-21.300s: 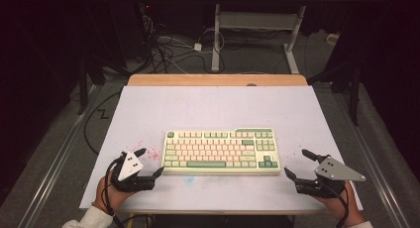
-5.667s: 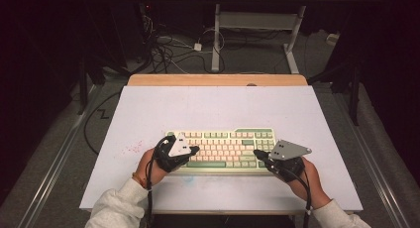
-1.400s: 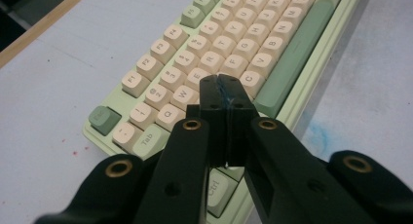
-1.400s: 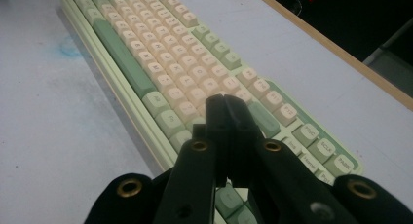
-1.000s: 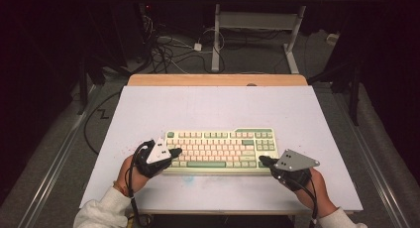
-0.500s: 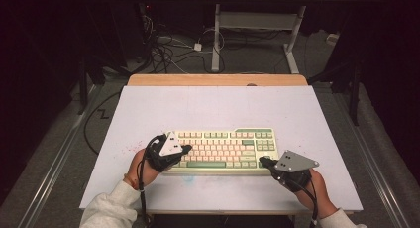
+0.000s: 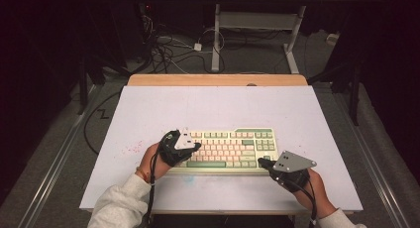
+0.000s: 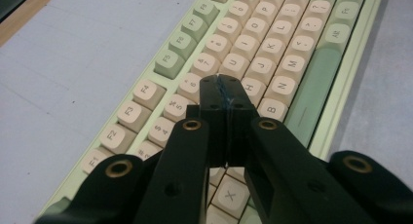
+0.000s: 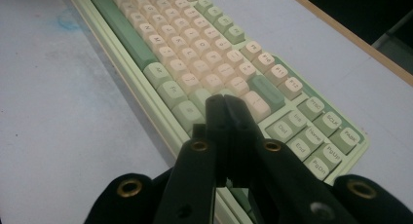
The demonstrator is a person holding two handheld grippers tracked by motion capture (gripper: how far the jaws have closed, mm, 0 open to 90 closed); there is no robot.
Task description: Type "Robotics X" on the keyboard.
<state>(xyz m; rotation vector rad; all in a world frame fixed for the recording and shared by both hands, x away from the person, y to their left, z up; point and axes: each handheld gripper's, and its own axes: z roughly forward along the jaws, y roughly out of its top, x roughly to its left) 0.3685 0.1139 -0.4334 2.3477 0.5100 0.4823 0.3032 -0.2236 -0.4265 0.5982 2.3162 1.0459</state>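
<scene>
A cream and green keyboard [image 7: 233, 149] lies on the white table top, a little toward the front. My left gripper [image 7: 197, 147] is shut with nothing in it, over the keyboard's left end. In the left gripper view its tip [image 8: 223, 83] hangs above the middle letter keys [image 8: 229, 63], close to G and H. My right gripper [image 7: 262, 163] is shut and holds nothing at the keyboard's front right corner. In the right gripper view its tip [image 9: 223, 101] points over the bottom-row keys [image 9: 187, 109] near the right end. Whether either tip touches a key I cannot tell.
The white table top [image 7: 218, 106] has a wooden strip [image 7: 218, 80] along its far edge. Faint red marks [image 7: 131, 149] stain the surface left of the keyboard. Cables [image 7: 168, 44] and a desk frame [image 7: 257, 25] lie on the floor beyond.
My left gripper has slid to the right, from the keyboard's left edge onto its left keys. The right gripper has stayed where it was.
</scene>
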